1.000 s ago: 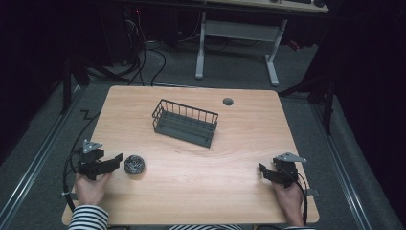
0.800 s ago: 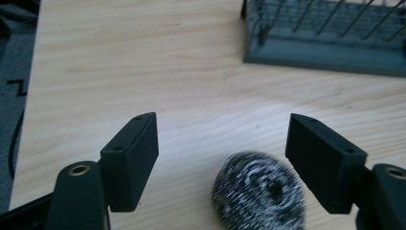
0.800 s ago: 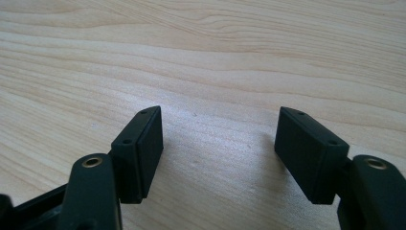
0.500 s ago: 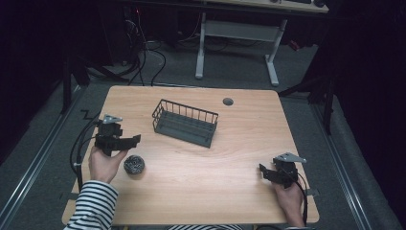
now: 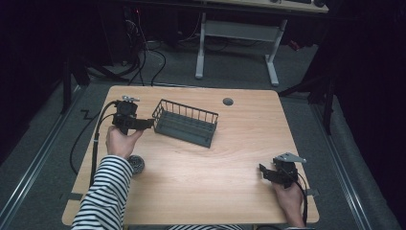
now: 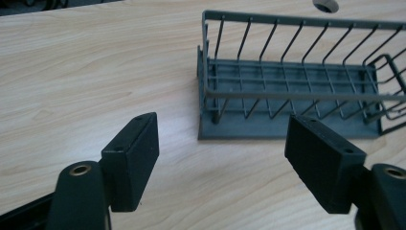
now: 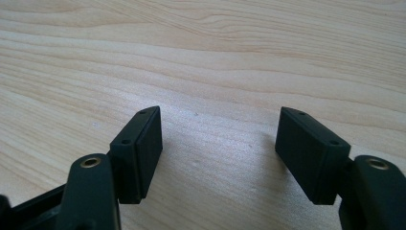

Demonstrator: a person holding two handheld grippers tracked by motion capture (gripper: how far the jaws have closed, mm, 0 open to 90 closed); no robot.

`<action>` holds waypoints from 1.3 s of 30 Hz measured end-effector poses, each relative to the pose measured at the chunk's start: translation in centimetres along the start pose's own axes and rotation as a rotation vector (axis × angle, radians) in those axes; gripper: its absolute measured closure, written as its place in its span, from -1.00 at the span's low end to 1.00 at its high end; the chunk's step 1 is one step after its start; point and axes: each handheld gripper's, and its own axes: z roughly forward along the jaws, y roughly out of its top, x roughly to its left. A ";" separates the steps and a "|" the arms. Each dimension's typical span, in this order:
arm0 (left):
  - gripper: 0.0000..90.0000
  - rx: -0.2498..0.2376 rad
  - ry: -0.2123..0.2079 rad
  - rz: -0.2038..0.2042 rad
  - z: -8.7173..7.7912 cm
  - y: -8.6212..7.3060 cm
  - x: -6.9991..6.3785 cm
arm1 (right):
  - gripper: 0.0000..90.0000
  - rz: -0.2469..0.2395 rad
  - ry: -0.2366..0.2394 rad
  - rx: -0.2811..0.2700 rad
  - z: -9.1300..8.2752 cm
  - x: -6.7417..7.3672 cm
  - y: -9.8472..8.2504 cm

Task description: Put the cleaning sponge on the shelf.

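Observation:
A grey wire basket [image 5: 186,122] stands on the wooden table [image 5: 220,158], a little left of centre toward the back. My left gripper [image 5: 146,124] is held just off the basket's left end, open and holding nothing. In the left gripper view the basket [image 6: 292,81] sits close ahead of the spread jaws, with the left gripper [image 6: 222,146] pointing at its near corner. A small round dark object [image 5: 136,164] lies beside the striped sleeve. Near the front right corner my right gripper [image 5: 262,169] rests low over bare wood, open; the right gripper [image 7: 218,139] has nothing between its jaws.
A dark round cable hole [image 5: 228,101] sits in the tabletop behind the basket. Cables trail off the table's left edge. A second desk frame [image 5: 239,43] stands on the floor beyond the table.
My left gripper has moved away from the front left, past the round dark object, forward and right up to the basket's left end. The right gripper has stayed put.

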 end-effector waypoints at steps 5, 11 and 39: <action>-0.38 0.017 0.018 0.005 1.2 1.0 -0.4 | -0.26 0.000 0.000 0.000 0.0 0.0 0.0; -0.38 0.043 0.036 0.003 2.8 2.2 -0.8 | -0.26 0.000 0.000 0.000 0.0 0.0 0.0; 0.33 0.109 0.051 -0.043 6.7 3.3 0.2 | -0.26 0.000 0.000 0.000 0.0 0.0 0.0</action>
